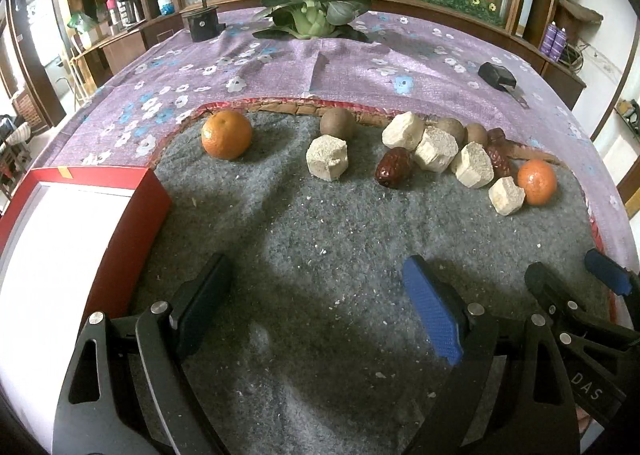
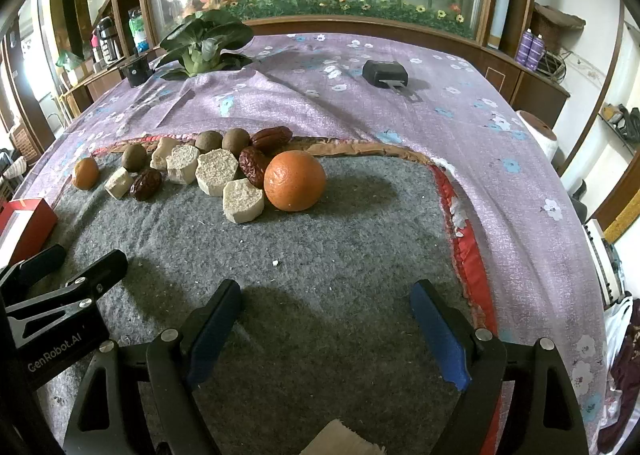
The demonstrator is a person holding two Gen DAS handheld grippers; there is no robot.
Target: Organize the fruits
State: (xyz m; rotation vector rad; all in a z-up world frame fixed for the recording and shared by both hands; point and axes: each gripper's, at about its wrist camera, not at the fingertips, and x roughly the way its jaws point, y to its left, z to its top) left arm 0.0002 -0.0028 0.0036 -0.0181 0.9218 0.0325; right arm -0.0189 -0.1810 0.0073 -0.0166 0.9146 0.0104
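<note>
Two oranges bracket the row of fruit on the grey felt mat [image 1: 304, 239]: one orange [image 1: 226, 134] sits alone at the far left of the mat, and the other orange [image 2: 295, 180] closes the right end of the row. Between them lie pale cut chunks [image 1: 327, 157], round brown fruits [image 1: 337, 123] and dark red dates [image 1: 393, 167], mostly touching or just beside each other. The whole row runs left to right along the far edge of the mat, just inside its red and brown trim. The date in the middle of the row lies with its long axis slanting from near-left to far-right; a second date [image 2: 271, 137], at the far edge behind the right orange, lies roughly left to right.

A red box [image 1: 132, 223] with a white inside stands at the near left, touching the mat's left side.

Both tongs hang over the near part of the mat, well apart from the fruit. The left gripper [image 1: 316, 295] has its jaws spread wide with nothing between them. The right gripper [image 2: 326, 315] is likewise wide apart and holds nothing; it sits just right of the left one.

Beyond the mat, on the purple flowered cloth [image 1: 320, 67], are a leafy green vegetable [image 1: 314, 9], a small black cylinder [image 1: 201, 23] to its left and a black device [image 2: 385, 73] to the right
</note>
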